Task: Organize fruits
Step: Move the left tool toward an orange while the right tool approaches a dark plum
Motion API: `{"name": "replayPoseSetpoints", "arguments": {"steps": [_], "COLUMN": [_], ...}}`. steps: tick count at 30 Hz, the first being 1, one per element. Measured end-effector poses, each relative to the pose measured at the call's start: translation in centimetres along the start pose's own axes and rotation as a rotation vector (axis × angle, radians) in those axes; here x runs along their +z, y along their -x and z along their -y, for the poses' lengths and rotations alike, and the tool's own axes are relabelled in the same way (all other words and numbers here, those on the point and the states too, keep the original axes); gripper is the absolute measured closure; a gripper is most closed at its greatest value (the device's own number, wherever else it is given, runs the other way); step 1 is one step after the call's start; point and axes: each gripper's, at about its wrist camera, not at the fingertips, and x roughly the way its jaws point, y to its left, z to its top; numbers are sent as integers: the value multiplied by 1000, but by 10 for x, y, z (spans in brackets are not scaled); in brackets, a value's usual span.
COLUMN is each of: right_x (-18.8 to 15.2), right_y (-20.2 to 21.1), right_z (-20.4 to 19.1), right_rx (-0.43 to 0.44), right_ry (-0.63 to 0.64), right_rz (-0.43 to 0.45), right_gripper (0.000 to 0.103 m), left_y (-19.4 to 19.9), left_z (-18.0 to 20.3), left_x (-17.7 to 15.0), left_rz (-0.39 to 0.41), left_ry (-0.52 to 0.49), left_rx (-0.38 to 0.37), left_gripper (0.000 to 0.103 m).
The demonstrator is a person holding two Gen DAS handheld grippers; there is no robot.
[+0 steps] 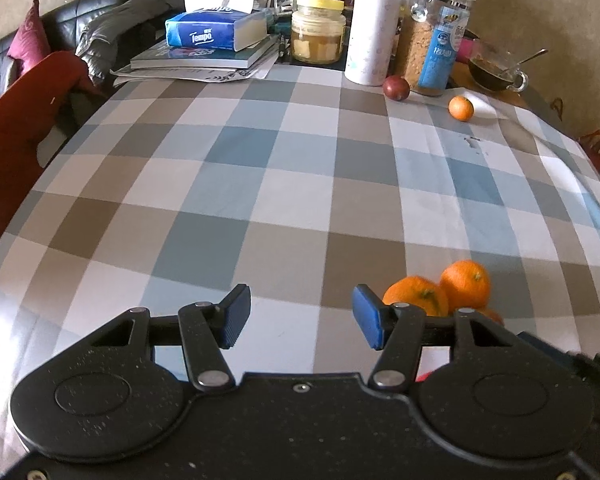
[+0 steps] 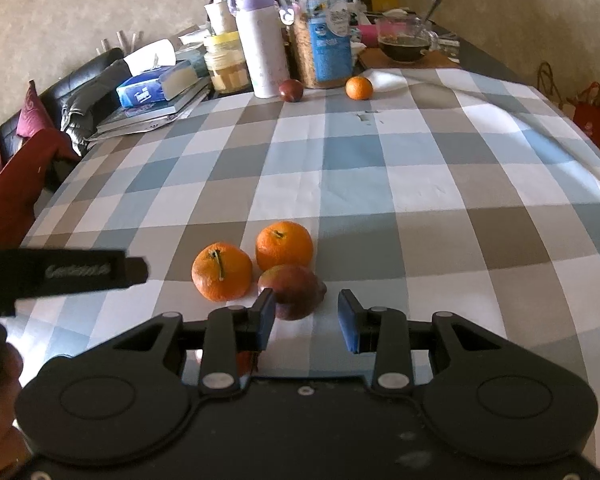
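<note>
Right wrist view: fruit group near the table's front edge.
Left orange (image 2: 221, 277): touching the red fruit's side; nudged, likely to roll.
Rear orange (image 2: 284, 250): just behind, touching the red fruit.
Red fruit (image 2: 294, 292): just ahead of the fingers, off toward the left one.
Right gripper (image 2: 307, 322): jaws wide apart, empty; risk of the left finger clipping the fruit.
Far pair: dark fruit (image 2: 291, 90), small orange (image 2: 359, 88), well apart from the group.
Left gripper (image 1: 300, 322): spread wide, empty.

A lived-in home dining room: a table under a checked tablecloth (image 1: 284, 184), cluttered at its far edge with a Tempo tissue box (image 1: 216, 30), books (image 1: 204, 58) and food jars (image 1: 436, 36), a black leather sofa (image 2: 60, 92) far left.
</note>
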Motion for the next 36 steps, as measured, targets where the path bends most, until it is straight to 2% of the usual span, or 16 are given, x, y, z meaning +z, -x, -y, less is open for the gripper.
{"name": "replayPoseSetpoints", "arguments": {"steps": [4,9,11,15,19,27,31,36], "right_x": [0,-4,-5,-5,-1,2,6,5], "right_y": [-5,-6,-7,-8,-8,-3,-9,-14], "right_z": [-4,-6,-5,3,16,47,62,75], "right_rx": [23,27,34,64,77,-57,-69,-89], "right_ry": [24,51,61,53,-32,-194,-282,-359], "right_rz": [1,28,38,45,49,156,124,96], "right_gripper": [66,63,63,63,63,61,61,61], "left_y": [-5,-7,-8,-4,-5,-2,3,6], "left_z": [4,3,3,1,1,24,34,40], "left_x": [-1,-6,-5,-7,-8,-17,-23,-27], "left_rz": [31,81,76,121,123,143,177,171], "left_ry": [17,52,44,48,45,-96,-163,-204], "left_rx": [-8,-54,-58,-54,-71,-88,-89,-168], "left_gripper": [41,41,41,41,37,37,37,37]}}
